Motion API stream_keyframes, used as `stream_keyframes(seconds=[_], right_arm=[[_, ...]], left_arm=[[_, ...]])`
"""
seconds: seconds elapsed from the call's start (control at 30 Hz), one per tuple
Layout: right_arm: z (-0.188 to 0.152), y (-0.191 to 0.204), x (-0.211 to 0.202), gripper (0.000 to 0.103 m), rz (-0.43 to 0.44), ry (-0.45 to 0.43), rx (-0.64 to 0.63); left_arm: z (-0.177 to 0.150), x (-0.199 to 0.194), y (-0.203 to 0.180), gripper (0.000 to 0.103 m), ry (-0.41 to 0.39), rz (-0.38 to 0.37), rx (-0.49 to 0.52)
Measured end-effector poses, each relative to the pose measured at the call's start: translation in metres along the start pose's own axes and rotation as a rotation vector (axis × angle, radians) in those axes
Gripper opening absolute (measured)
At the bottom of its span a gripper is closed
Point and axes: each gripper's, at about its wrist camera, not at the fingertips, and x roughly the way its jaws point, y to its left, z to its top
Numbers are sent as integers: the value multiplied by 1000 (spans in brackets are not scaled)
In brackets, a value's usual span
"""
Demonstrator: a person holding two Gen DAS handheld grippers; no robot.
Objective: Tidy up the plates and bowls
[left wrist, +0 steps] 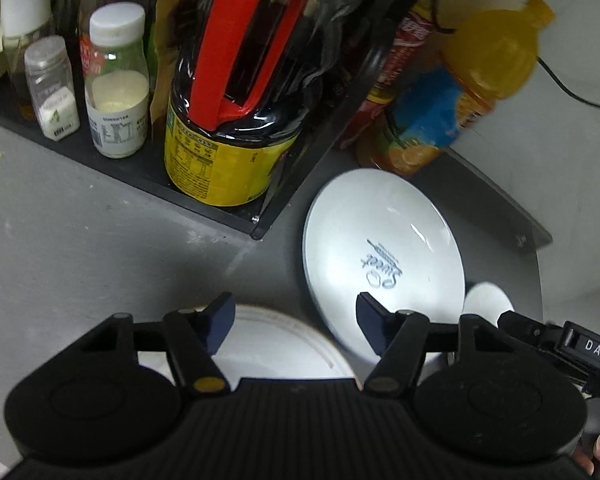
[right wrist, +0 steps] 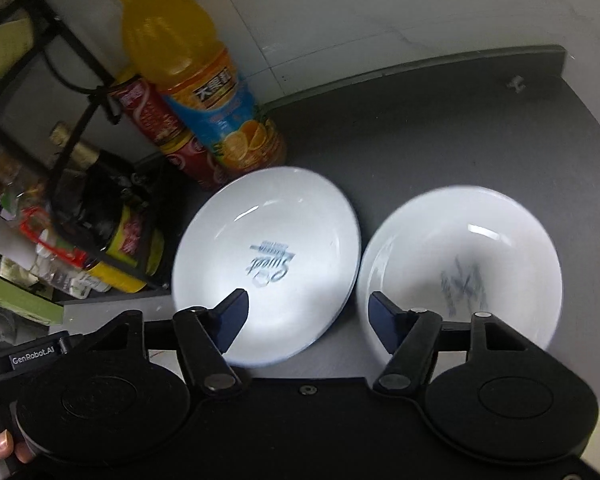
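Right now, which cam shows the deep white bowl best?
Right wrist. The deep white bowl sits nearly whole there, beside the printed plate, with only its near rim behind the right gripper. The left wrist view shows just a sliver of the bowl behind the plate.

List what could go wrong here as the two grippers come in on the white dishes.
1. The orange juice bottle and red bottle stand right behind the plate marked Sweet; a push could topple them.
2. The right gripper, open, straddles the gap between that plate and the bowl, so closing could knock rims.
3. The left gripper hovers open over another plate beside the rack corner.
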Motion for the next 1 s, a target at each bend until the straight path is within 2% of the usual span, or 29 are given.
stream_keyframes(seconds=[0.13, 0.37, 0.47, 0.63, 0.73, 0.9, 0.97, 1.0], right_arm=[[17, -4, 19, 55, -4, 29, -40], [40, -13, 47, 53, -15, 76, -84], [50, -18, 58, 52, -20, 94, -93], [60, -24, 79, 49, -30, 122, -100], [64, -27, 88, 45, -27, 129, -108], [67, -29, 107, 38, -30, 173, -97], [66, -30, 115, 33, -19, 195, -87], [66, -29, 118, 31, -16, 208, -88]], left_arm=[[3, 19, 0, 53, -1, -5, -66], [7, 50, 6, 37, -15, -14, -183], [7, 61, 9, 35, -19, -12, -226], [3, 78, 11, 34, -22, 0, -263], [-1, 88, 12, 26, -20, -8, -287], [3, 93, 6, 19, -34, -6, -282], [3, 96, 7, 9, -18, -31, -301], [3, 97, 8, 9, -14, -39, -311]])
